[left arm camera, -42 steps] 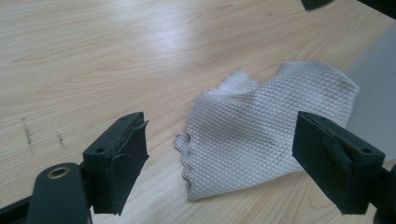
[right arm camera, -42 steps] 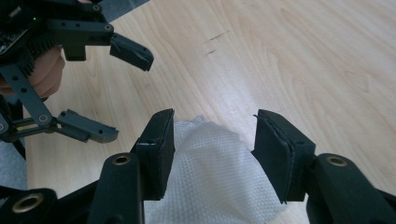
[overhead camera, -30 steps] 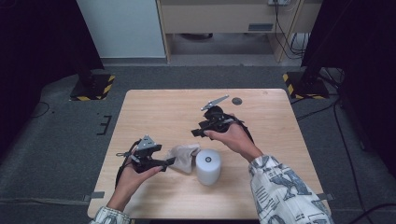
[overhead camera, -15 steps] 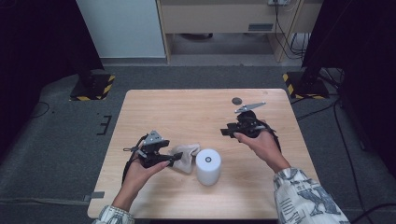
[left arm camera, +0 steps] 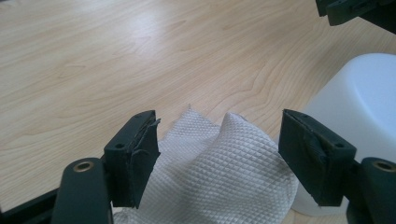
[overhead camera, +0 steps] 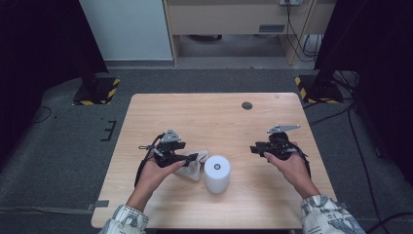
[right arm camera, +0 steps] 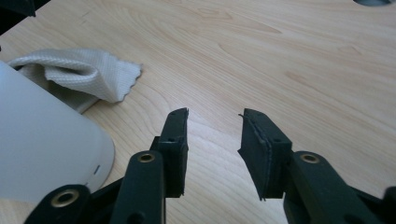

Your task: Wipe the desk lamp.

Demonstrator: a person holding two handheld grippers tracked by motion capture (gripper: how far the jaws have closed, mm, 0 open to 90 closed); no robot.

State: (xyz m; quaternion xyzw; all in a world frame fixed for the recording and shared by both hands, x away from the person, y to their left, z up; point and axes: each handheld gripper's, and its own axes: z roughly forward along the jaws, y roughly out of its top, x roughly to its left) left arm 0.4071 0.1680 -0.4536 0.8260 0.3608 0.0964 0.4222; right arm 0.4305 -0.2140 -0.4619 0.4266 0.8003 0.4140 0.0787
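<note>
Here the white cloth lies crumpled on the desk between the left claw's spread, just-closing jaws, touching the white cylinder; the right claw, empty and narrowing, hovers well apart.

Bare table lies between the right tool and the white cylinder.

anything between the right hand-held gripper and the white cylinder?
No. In the high view only bare table lies between the right hand-held gripper and the white cylinder; its jaws, just closing, hold nothing.
</note>
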